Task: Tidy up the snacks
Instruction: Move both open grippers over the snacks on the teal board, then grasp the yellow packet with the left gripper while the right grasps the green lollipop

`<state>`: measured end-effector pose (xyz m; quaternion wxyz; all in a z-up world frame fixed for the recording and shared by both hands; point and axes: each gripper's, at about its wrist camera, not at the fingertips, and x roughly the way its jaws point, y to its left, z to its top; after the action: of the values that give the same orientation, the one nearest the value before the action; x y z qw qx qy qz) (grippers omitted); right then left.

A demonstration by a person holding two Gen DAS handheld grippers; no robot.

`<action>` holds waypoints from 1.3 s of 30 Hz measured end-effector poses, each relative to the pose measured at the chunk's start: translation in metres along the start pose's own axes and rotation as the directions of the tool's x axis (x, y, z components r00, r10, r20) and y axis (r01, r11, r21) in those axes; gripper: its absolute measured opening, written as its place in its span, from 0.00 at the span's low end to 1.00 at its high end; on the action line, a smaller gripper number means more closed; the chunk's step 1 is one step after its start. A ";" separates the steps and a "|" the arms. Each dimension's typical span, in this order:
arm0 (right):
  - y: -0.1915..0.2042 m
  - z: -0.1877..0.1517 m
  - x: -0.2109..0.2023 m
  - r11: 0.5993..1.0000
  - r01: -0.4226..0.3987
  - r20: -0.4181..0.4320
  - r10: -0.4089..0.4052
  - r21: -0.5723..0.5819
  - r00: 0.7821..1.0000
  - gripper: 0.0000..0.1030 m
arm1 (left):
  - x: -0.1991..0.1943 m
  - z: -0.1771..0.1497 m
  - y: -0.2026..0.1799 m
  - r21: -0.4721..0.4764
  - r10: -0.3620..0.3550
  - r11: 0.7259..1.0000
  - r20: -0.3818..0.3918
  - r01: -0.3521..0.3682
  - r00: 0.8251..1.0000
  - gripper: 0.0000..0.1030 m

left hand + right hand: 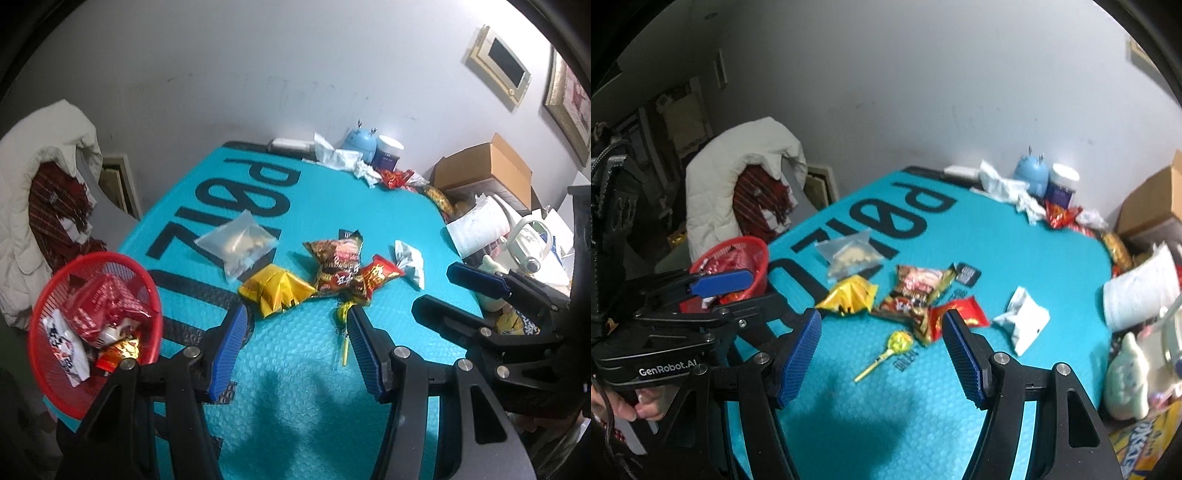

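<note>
On the teal mat (295, 369) lie a yellow packet (275, 290), a brown-red snack bag (334, 266), a small red packet (376, 277), a clear zip bag (236, 243), a white packet (408, 262) and a yellow lollipop (894, 345). A red mesh basket (44, 325) at the left edge holds several snack packets. My left gripper (295, 321) is open and empty, just short of the yellow packet. My right gripper (881, 323) is open and empty above the lollipop; it also shows in the left wrist view (439, 291).
Crumpled tissues (347, 155), a blue figurine (360, 140), a jar (388, 151) and more snacks (397, 179) crowd the mat's far right corner. A cardboard box (484, 166) and clutter stand right. A chair with a white coat (738, 177) stands left.
</note>
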<state>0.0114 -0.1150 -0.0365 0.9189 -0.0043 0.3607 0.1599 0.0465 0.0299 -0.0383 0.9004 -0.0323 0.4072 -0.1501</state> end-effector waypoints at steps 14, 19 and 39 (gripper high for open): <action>-0.015 -0.020 0.066 0.996 -0.050 -0.138 0.060 0.071 0.989 0.60 | 0.046 0.000 0.020 -0.044 -0.016 0.999 -0.067 0.013 0.998 0.54; -0.023 -0.024 0.083 0.990 -0.071 -0.158 0.089 0.119 0.983 0.50 | 0.057 0.007 0.025 -0.060 -0.034 0.998 -0.077 0.030 0.996 0.54; -0.038 -0.032 0.116 0.985 -0.063 -0.196 0.095 0.163 0.976 0.26 | 0.119 0.033 0.031 -0.138 0.026 0.989 -0.168 -0.050 0.985 0.54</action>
<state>0.0812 -0.1217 -0.1411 0.8677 0.0655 0.4639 0.1663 0.1525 0.0218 -0.1082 0.8615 -0.0756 0.4909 -0.1057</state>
